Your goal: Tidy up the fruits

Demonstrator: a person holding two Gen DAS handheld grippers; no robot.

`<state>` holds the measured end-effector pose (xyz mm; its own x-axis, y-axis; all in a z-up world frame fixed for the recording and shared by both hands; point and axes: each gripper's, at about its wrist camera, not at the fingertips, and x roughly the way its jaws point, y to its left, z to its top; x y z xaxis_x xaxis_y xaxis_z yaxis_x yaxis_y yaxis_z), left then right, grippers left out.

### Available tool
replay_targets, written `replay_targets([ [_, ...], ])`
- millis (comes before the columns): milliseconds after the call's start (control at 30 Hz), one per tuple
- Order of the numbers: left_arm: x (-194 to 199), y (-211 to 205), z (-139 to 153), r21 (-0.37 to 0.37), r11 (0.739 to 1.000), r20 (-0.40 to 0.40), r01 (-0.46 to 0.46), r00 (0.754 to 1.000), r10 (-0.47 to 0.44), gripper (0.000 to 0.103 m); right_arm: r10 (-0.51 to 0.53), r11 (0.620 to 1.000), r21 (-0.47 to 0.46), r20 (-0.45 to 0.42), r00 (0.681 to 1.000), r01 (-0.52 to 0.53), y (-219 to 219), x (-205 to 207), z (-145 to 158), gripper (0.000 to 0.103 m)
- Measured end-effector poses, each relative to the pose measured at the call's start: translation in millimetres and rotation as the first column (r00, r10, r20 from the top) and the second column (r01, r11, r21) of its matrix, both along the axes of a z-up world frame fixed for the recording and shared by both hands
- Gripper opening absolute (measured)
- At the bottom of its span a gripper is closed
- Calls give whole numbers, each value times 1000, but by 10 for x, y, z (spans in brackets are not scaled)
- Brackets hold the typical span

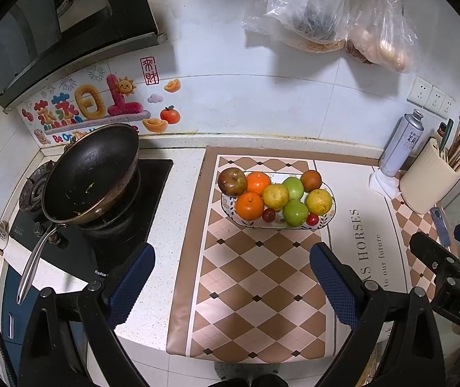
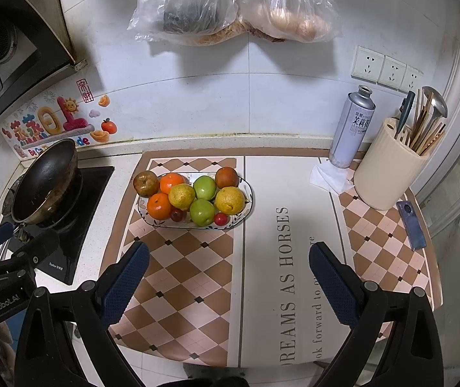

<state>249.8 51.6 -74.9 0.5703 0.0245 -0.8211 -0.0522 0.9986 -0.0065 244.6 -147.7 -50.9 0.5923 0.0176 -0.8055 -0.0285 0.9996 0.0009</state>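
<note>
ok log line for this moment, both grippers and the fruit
left gripper: open, empty | right gripper: open, empty | fruit: all in bowl on mat | phase: pre-grasp

two oranges, two lemons, two green apples.

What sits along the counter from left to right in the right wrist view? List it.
Wok → fruit plate → spray can → utensil holder → phone.
</note>
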Motion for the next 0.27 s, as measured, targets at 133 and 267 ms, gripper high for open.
replay_targets([
  [133, -1, -3, -3, -1, 1000, -2, -1, 1000, 1, 98, 1, 1000, 0, 0, 1000, -1, 3, -2, 3, 101],
  [267, -8, -11, 8, 0, 1000, 1, 0, 1000, 0, 98, 3, 1000, 2, -1, 1000, -3, 5, -20, 23, 101],
])
